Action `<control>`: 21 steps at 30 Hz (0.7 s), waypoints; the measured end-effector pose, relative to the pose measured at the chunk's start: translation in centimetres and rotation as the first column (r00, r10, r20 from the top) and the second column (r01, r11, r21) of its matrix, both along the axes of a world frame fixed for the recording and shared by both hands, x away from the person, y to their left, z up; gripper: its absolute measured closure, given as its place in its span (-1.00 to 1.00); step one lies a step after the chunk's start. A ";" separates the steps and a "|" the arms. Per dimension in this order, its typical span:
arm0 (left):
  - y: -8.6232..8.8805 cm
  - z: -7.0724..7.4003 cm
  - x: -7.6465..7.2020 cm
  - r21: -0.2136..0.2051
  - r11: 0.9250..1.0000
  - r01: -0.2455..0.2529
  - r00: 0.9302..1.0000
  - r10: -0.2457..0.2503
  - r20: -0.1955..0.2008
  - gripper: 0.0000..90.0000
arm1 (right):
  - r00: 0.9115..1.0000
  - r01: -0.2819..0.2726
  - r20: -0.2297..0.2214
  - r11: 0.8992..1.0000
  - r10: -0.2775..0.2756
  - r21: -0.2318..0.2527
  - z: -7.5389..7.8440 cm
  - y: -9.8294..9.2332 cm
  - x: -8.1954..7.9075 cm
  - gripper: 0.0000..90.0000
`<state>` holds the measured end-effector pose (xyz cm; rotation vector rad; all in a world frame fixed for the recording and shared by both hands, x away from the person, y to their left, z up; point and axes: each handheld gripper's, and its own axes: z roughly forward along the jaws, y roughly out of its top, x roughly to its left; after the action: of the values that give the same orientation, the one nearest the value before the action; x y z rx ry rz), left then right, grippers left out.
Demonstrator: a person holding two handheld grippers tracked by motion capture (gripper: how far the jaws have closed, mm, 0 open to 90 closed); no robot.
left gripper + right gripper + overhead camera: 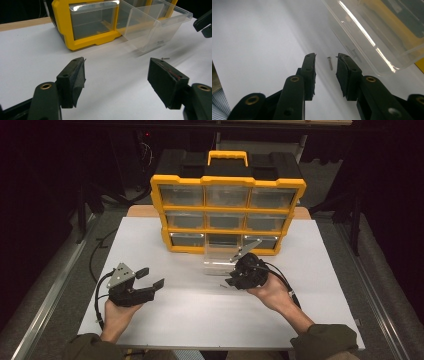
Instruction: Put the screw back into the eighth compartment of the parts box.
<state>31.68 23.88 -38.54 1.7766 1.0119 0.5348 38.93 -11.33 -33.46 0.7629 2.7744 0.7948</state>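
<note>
A small screw (pixel 329 62) lies on the white table top (pixel 150 320), just in front of a clear plastic drawer (pixel 372 32) pulled out of the yellow organizer (pixel 227 182). My right gripper (pixel 327 57) points down at the screw, its jaws partly open, one on either side, with neither pad touching it. In the high view the right gripper (pixel 232 279) sits at the drawer's (pixel 220 262) near edge. My left gripper (pixel 150 277) hovers over the table to the left, jaws wide open and nothing between them. From the left gripper (pixel 116 75) I see the screw (pixel 165 58) beside the drawer (pixel 150 27).
The organizer (pixel 85 25) stands upright at the back of the white board, with clear drawers in three rows and a yellow carry handle (pixel 227 156). Metal rails run along both sides of the table. Bare white surface stretches between and in front of the hands.
</note>
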 end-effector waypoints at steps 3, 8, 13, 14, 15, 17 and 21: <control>0.0 0.0 0.0 0.000 1.000 0.000 1.000 0.000 0.000 -0.32 | 1.000 -0.005 -0.005 1.000 0.005 -0.004 -0.4 0.1 0.1 0.56; 0.0 0.0 0.0 0.000 1.000 0.000 1.000 0.000 0.000 -0.32 | 1.000 -0.010 -0.010 1.000 0.009 -0.019 -1.0 0.3 0.2 0.57; 0.0 0.0 0.0 -0.001 1.000 0.000 1.000 0.000 0.000 -0.32 | 1.000 -0.006 -0.019 1.000 0.005 -0.026 -1.5 0.5 0.3 0.57; 0.0 0.0 0.0 0.000 1.000 0.000 1.000 0.000 0.000 -0.32 | 1.000 -0.008 -0.017 1.000 0.007 -0.027 -1.6 0.6 0.4 0.58; 0.0 0.0 0.0 -0.001 1.000 0.000 1.000 0.000 0.000 -0.32 | 1.000 -0.010 -0.017 0.999 0.010 -0.032 -1.7 0.6 0.4 0.58; 0.0 0.0 0.0 -0.001 1.000 0.000 1.000 0.000 0.000 -0.32 | 1.000 -0.013 -0.017 0.999 0.012 -0.033 -2.0 0.7 0.5 0.58; 0.0 0.0 0.0 -0.001 1.000 0.001 1.000 -0.001 0.000 -0.32 | 1.000 -0.012 -0.029 0.999 0.011 -0.042 -2.5 1.0 0.6 0.60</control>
<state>31.70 23.89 -38.54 1.7761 1.0116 0.5336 39.58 -10.38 -35.92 0.7575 2.8133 0.7313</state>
